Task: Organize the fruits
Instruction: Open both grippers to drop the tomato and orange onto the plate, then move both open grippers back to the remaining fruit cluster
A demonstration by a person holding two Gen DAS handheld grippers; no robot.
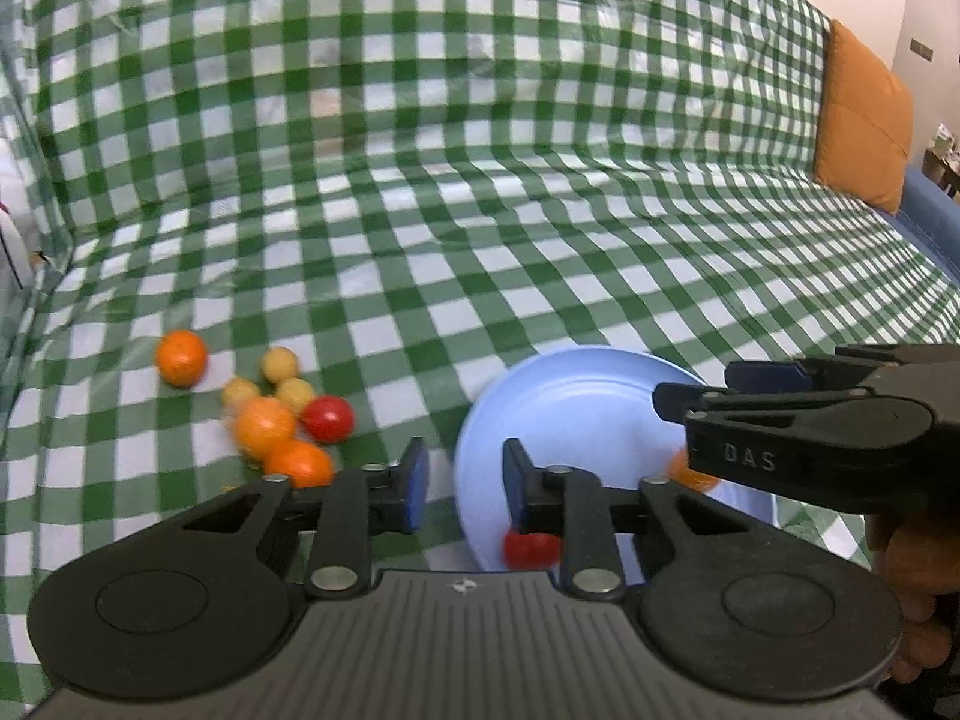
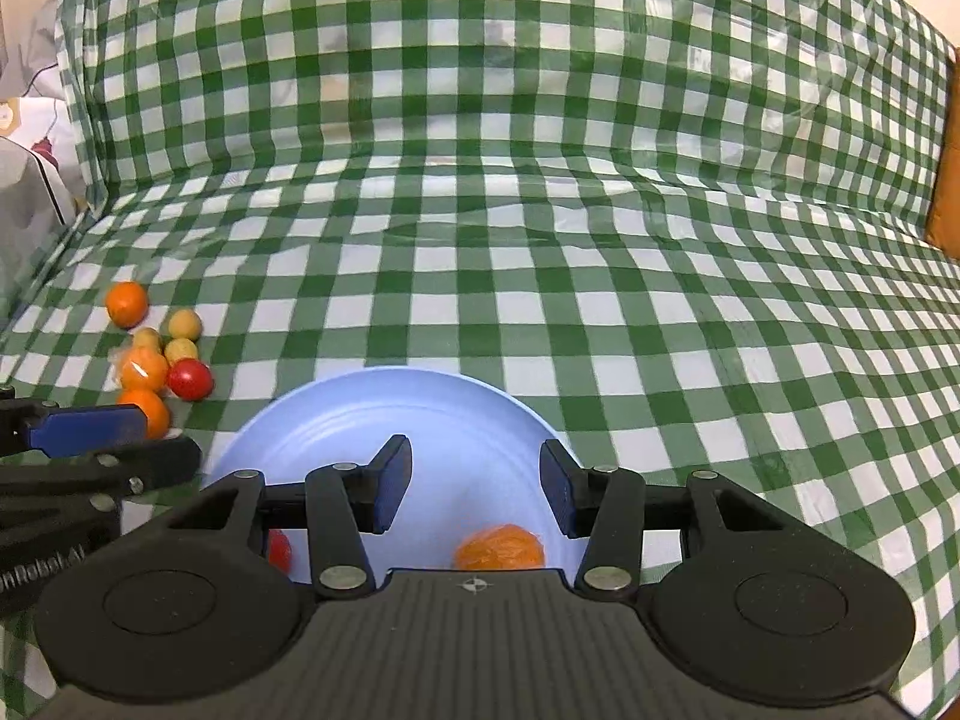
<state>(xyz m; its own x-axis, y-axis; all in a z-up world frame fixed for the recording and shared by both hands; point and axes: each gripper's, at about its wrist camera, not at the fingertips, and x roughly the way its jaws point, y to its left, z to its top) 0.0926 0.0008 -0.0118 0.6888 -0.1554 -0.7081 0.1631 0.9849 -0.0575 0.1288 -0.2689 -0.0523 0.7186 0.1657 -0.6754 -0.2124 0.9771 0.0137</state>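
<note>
A light blue plate (image 1: 576, 408) lies on the green checked cloth. In it are a red tomato (image 1: 528, 547) and an orange (image 2: 501, 547). To its left sits a heap of loose fruit: oranges (image 1: 181, 358), small yellow fruits (image 1: 280, 364) and a red tomato (image 1: 327, 418). My left gripper (image 1: 465, 480) hangs over the plate's left rim, its jaws drawn in to a narrow gap with nothing between them. My right gripper (image 2: 476, 483) stands open over the plate, above the orange and holding nothing. In the left wrist view it (image 1: 699, 387) reaches in from the right.
The checked cloth (image 2: 540, 276) covers a sofa seat and runs up its backrest. An orange cushion (image 1: 864, 120) leans at the far right by a blue sofa edge (image 1: 936, 222). Grey and white fabric (image 2: 30, 180) stands at the left edge.
</note>
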